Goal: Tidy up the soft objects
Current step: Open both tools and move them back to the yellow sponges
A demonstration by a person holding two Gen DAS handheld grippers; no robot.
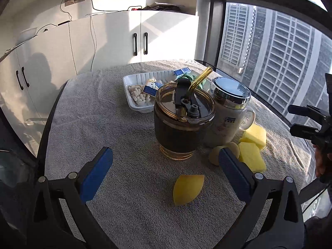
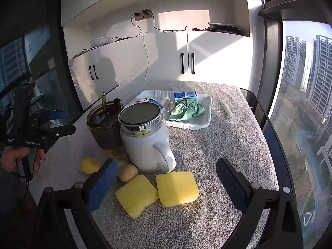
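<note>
Both tools stand wide and empty above the towel (image 1: 128,145). Left gripper (image 1: 166,174) frames the sponge wedge (image 1: 187,189) before the white mug (image 2: 149,145); right gripper (image 2: 166,184) frames two square sponges (image 2: 157,193) beside that mug, presumably awaiting collection.

We hold our black left hand-held gripper (image 1: 166,166) with its blue-padded jaws spread wide and empty, angled downward. Our right hand-held gripper (image 2: 166,176) likewise gapes empty. Our left hand (image 2: 19,161) grasps its grey handle.
</note>
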